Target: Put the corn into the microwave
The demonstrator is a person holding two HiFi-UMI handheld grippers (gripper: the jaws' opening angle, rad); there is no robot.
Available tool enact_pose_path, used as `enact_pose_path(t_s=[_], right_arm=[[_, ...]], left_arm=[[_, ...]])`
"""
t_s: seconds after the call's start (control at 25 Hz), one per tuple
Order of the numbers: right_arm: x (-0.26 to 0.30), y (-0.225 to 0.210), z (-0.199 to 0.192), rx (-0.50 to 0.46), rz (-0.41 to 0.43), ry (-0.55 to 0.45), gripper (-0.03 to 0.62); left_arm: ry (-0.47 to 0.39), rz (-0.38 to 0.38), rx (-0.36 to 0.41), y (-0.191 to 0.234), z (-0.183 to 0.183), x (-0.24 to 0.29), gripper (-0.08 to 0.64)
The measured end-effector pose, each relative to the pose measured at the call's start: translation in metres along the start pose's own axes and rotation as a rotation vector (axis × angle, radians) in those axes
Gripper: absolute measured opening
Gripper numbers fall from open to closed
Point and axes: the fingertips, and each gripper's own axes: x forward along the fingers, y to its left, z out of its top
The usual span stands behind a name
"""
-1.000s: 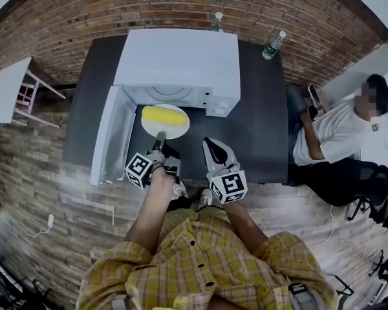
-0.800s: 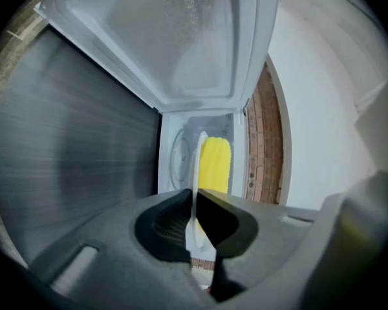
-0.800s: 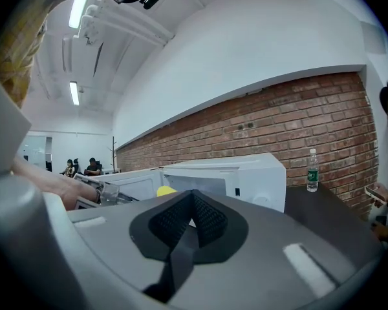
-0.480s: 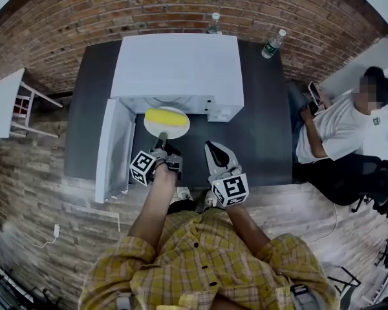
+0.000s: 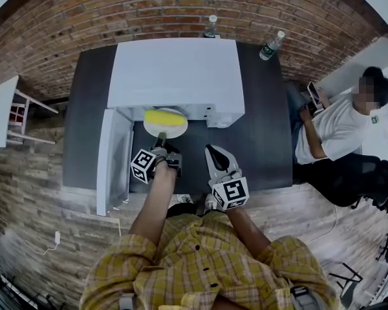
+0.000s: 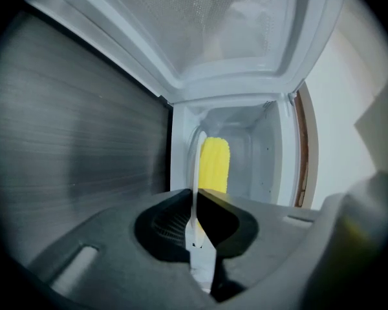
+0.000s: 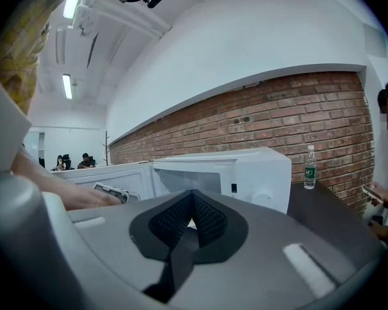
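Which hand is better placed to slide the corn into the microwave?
Left. The left gripper holds the plate by its rim, corn on it, at the open microwave. The right gripper is shut and empty.

1. The white box-shaped microwave (image 5: 174, 70) has a smooth, faintly glossy casing.
2. The dark rectangular table (image 5: 265, 141) is matt, with fine brushed streaks.
3. The far red brick wall (image 5: 84, 18) is rough.
4. The yellow checked shirt (image 5: 200, 263) is cloth.
5. The yellow corn cob (image 6: 214, 163) is bumpy and lies on a smooth round white plate (image 5: 176, 129).
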Motion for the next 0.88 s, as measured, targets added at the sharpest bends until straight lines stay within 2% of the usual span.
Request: enact_pose_path(t_s=[0.88], right_arm=[[0.01,-0.005,-0.007,0.001,-0.03,0.021,0.002]], left_arm=[[0.01,0.048,0.035,0.004,0.015,0.052,0.021]])
